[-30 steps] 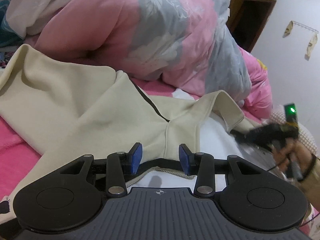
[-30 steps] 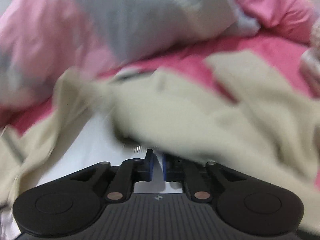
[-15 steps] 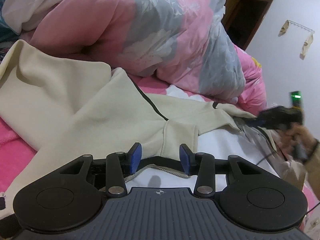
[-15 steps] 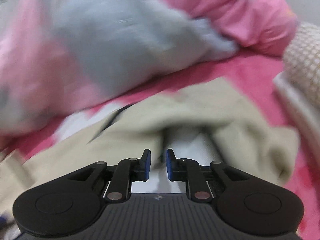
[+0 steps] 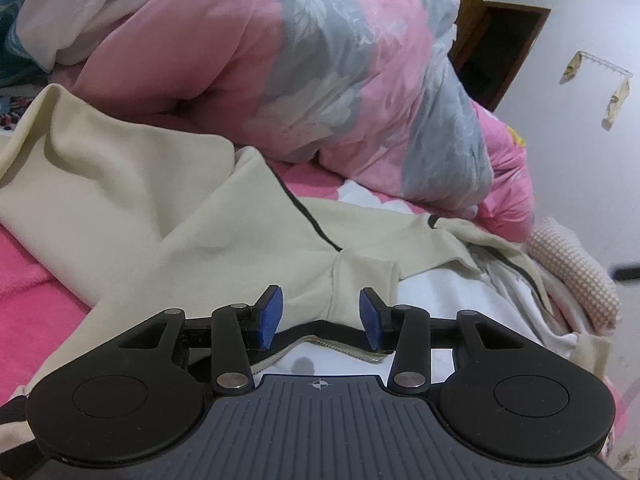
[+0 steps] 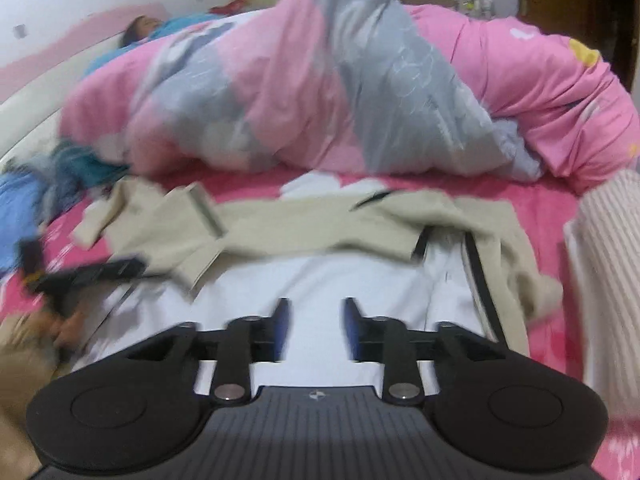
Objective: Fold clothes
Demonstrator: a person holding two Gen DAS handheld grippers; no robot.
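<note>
While the cream jacket [image 5: 168,216] lies spread open on the pink bed [image 5: 36,280], its white lining [image 6: 332,280] facing up, both claws stand over it. The left claw [image 5: 320,314] sits low at the jacket's near edge with its jaws partly apart; a cream fold and the dark zipper edge lie in the gap, and the blue pads [image 5: 272,312] press on nothing that can be seen. The right claw [image 6: 314,330] hangs above the white lining with its jaws parted and nothing between them; they have just been opening.

Beyond the jacket, a bunched pink and grey quilt [image 5: 340,92] fills the far side of the bed. A checked cushion [image 5: 572,276] lies at the jacket's right end, and a wooden cabinet [image 5: 492,36] stands far right against the wall.

Much of the right wrist view is smeared by motion: the jacket's left sleeve [image 6: 152,216] and a blue heap [image 6: 52,184] beside it are hard to read. At that view's left edge the left claw appears only as a dark blur. Each claw's body hides the jacket's nearest edge.
</note>
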